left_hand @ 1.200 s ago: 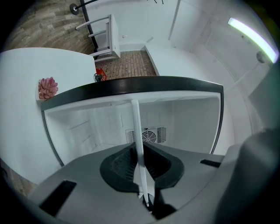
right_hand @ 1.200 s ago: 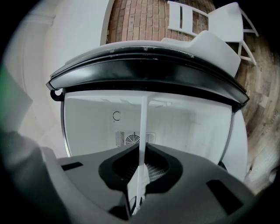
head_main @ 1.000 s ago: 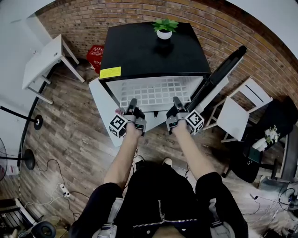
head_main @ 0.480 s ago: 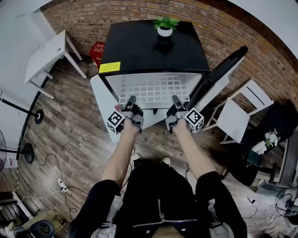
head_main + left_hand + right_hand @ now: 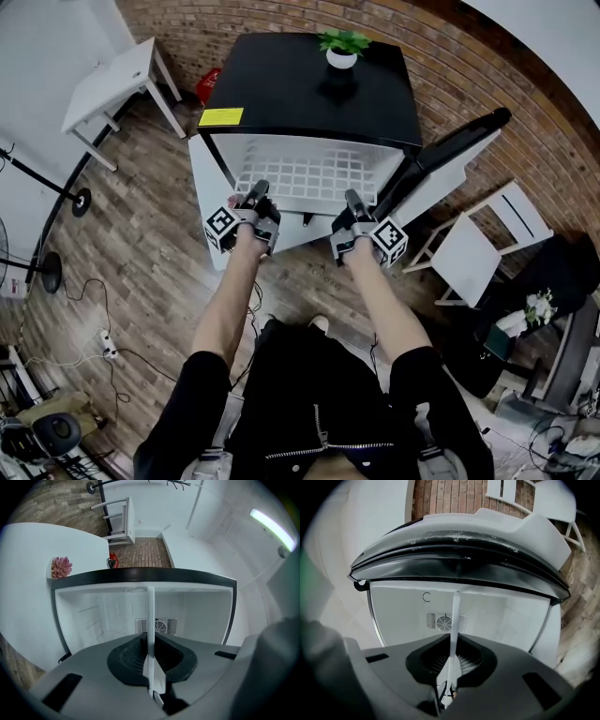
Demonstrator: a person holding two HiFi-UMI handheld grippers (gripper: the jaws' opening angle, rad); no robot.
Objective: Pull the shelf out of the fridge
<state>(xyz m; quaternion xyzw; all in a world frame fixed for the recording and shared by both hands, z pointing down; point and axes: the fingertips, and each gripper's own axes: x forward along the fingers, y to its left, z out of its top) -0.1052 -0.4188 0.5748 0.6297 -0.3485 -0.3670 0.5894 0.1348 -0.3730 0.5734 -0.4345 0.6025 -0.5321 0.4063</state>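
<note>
The black fridge (image 5: 309,89) stands open, its door (image 5: 450,155) swung out to the right. A white wire shelf (image 5: 305,176) sticks partway out of the opening. My left gripper (image 5: 255,191) is shut on the shelf's front edge near the left end. My right gripper (image 5: 354,200) grips the same edge near the right end, its jaws closing tighter on it. In the left gripper view the shelf (image 5: 149,616) runs edge-on as a white strip between the jaws of the left gripper (image 5: 151,667). The right gripper view shows that strip (image 5: 454,616) in the right gripper (image 5: 450,665).
A potted plant (image 5: 342,49) sits on the fridge top. A white table (image 5: 108,84) and a red crate (image 5: 208,82) stand to the left, a white chair (image 5: 478,248) to the right. Cables (image 5: 94,342) lie on the wooden floor. A pink flower-like thing (image 5: 61,567) sits on the white panel at left.
Both grippers have kept their hold on the shelf's front edge. The head view has shifted, so fridge and grippers sit slightly higher and further left in the picture.
</note>
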